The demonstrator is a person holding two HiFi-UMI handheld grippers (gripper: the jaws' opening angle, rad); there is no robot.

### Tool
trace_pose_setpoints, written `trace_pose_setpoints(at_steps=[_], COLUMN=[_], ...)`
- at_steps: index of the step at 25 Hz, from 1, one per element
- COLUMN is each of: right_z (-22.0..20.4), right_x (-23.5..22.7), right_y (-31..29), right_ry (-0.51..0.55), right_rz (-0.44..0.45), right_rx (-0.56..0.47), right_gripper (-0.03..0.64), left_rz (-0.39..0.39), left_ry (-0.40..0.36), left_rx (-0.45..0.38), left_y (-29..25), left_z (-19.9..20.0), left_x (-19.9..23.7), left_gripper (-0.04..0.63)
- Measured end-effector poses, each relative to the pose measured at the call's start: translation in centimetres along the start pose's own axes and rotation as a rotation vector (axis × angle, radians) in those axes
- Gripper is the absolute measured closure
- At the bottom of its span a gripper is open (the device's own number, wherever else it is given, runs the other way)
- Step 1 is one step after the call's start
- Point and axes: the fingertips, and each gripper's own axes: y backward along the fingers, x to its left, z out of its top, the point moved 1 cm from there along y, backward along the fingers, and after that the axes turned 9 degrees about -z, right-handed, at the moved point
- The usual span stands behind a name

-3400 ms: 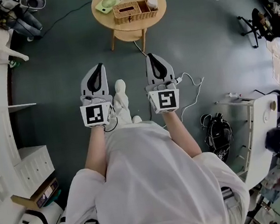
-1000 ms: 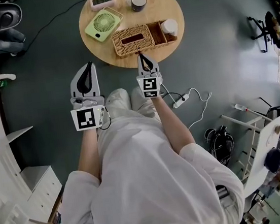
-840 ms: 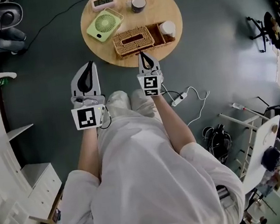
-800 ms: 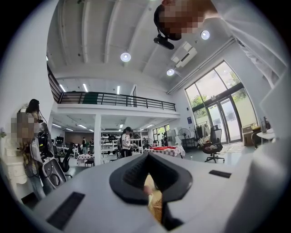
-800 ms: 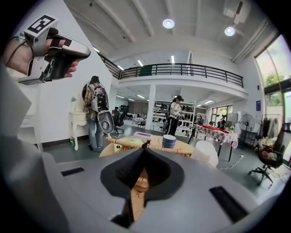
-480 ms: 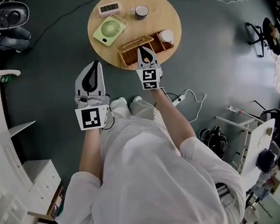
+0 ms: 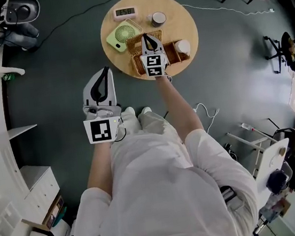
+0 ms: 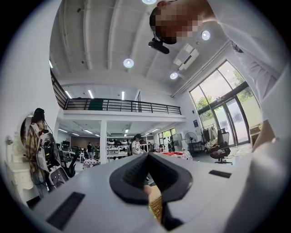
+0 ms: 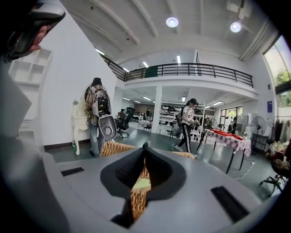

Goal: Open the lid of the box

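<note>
The wicker box [image 7: 134, 43] with its woven lid sits on a round wooden table [image 7: 186, 20]. My right gripper [image 7: 147, 35] reaches out over the middle of the box, jaws shut with nothing between them. In the right gripper view the shut tips [image 9: 145, 146] meet in front of the wicker box [image 9: 113, 148], very close to it; I cannot tell whether they touch the lid. My left gripper [image 7: 105, 69] hangs over the floor short of the table, also shut and holding nothing. Its closed tips [image 8: 146, 155] show in the left gripper view.
On the table are a green fan [image 7: 119, 36], a digital clock [image 7: 124, 11], a cup [image 7: 157, 18] and a white cup [image 7: 182, 46] in the box's side compartment. A white cable [image 7: 207, 116] lies on the floor. White shelves [image 7: 2, 161] stand at left.
The person has stepped up to the table. My right gripper has moved forward from the table's near edge to over the wicker box. The left gripper stays back beside the body.
</note>
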Motion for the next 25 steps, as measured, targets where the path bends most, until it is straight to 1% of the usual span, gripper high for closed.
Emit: trace_pose_setpoints(at_steps=[3,5,7,9,11,12,14,17,18,19,21,22,25], right_z=[0.7,1.3,2.2,3.4,5.1,6.2,8.7,12.3,13.2,13.8,14.6,14.8,14.9], right_x=[0.5,0.7,0.7,0.6,0.5,0.4,0.3,-0.5,-1.0,-1.4,-2.1,-2.3,-2.5], right_y=[-0.7,-0.4,0.7,2.3,4.6,6.1,9.6,15.3,17.2,18.9,22.3,23.9,27.8], right_ry=[0.000,-0.012,-0.024,-0.042,-0.060,-0.066,-0.073,-0.067,-0.065,-0.064,-0.073,-0.086,-0.125], right_rz=[0.034,0.057,0.072,0.082,0.086,0.086,0.082,0.044,0.026,0.008,-0.021,-0.027,-0.031], right_rx=[0.000,-0.013,-0.039,-0.068,-0.105,-0.129,-0.183,-0.235,-0.237,-0.235,-0.235,-0.239,-0.231], right_gripper=[0.606,0.540,0.521,0.445,0.387,0.367,0.356,0.363,0.402,0.476,0.576,0.611,0.618], left_rz=[0.016,0.016,0.015,0.012,0.007,0.004,0.000,0.003,0.006,0.010,0.021,0.027,0.029], left_ry=[0.013,0.008,0.004,0.006,0.006,0.006,-0.005,-0.022,-0.022,-0.024,-0.027,-0.027,-0.018], left_rx=[0.007,-0.002,-0.011,-0.002,0.002,-0.002,-0.025,-0.055,-0.054,-0.053,-0.052,-0.051,-0.037], left_y=[0.9,1.3,1.5,1.8,2.1,2.3,2.8,3.9,4.4,4.9,6.0,6.6,8.1], left_z=[0.3,0.6,0.9,1.0,1.2,1.4,2.1,3.4,3.8,4.2,4.9,5.1,5.4], left_x=[0.2,0.1,0.0,-0.2,-0.7,-0.9,-1.3,-2.0,-2.3,-2.7,-3.6,-4.0,-5.4], left_gripper=[0.597,0.597,0.597,0.597,0.597,0.597,0.597,0.597,0.597,0.597,0.597,0.597,0.597])
